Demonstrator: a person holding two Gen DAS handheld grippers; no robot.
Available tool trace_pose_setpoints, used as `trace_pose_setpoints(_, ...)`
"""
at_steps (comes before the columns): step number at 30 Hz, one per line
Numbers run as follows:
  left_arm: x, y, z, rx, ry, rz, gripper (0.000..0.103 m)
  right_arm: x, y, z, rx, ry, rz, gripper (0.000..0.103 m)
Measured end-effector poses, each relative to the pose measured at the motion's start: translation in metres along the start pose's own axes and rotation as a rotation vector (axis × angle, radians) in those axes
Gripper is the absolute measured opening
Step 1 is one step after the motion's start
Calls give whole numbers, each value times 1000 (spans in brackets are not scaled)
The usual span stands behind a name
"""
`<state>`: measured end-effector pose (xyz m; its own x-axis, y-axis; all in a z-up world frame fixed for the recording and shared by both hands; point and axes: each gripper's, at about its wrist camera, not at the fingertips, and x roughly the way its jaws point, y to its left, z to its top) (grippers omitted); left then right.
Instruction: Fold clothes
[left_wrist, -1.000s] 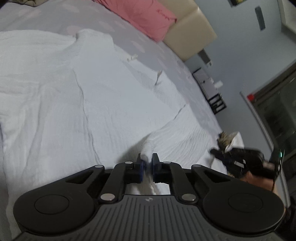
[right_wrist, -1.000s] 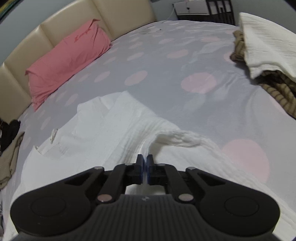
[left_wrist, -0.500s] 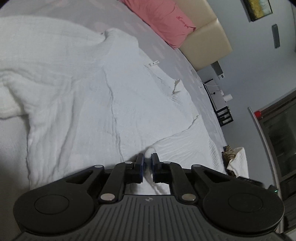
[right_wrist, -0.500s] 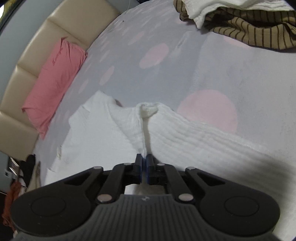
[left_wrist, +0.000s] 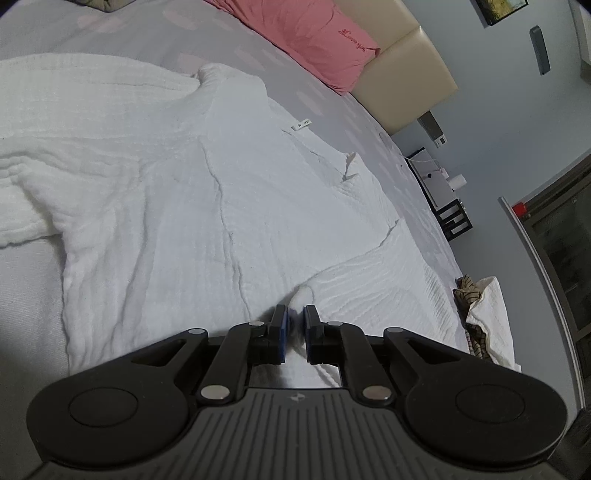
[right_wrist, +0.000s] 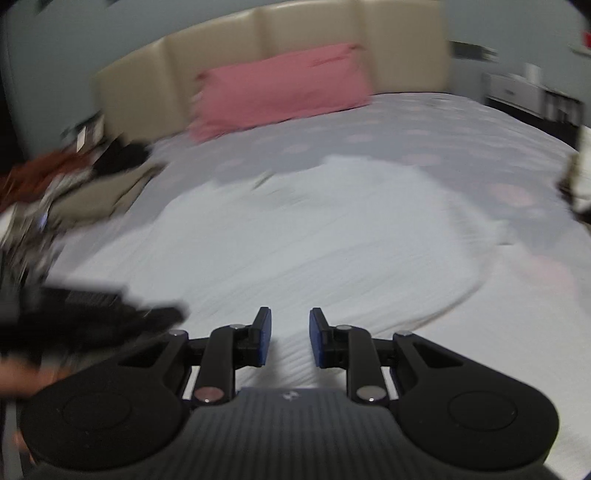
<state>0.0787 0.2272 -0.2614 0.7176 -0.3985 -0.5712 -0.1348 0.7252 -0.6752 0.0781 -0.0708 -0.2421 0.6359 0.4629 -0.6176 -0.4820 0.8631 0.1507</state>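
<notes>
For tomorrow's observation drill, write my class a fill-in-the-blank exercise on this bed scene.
1. The left gripper is shut on a fold of the ____ garment.
2. The right gripper's jaws stand ____, holding nothing.
3. The pillow against the headboard is ____.
4. The sheet is grey with pink ____.

Missing words: white; open; pink; dots

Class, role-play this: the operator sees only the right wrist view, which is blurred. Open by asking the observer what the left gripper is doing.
Operator: My right gripper is open over the white garment. What is the left gripper doing?
Observer: The left gripper is shut on a pinch of that white garment.
Operator: Any detail on the cloth I cannot make out?
Observer: A small label sits at its far edge, toward the pink pillow.
</notes>
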Motion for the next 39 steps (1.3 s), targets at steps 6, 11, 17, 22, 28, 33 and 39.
trace_pose_setpoints(6,-2,-5,-3,33,-10,18,8,-7,34,-30,-250,74,-53,27)
trace_pose_setpoints(11,-22,-12,-5,62,-44,65,20,-41,15,-30,-139,47,3,30)
trace_pose_setpoints(17,-97,14,5,-127,-185,186,45,-59,8,-59,-81,54,41,35)
trace_pose_setpoints(22,-199,67,1,-407,-426,288,60,-60,10,-51,-34,15,80,36)
trace_pose_setpoints(28,-296,127,-22,-670,-606,530,64,-63,8,-43,23,-14,119,36)
trace_pose_setpoints(33,-312,156,-26,-732,-518,619,64,-65,7,-36,70,-39,151,37)
trace_pose_setpoints(39,-302,163,-15,-625,-352,659,64,-66,7,-35,84,-42,151,38)
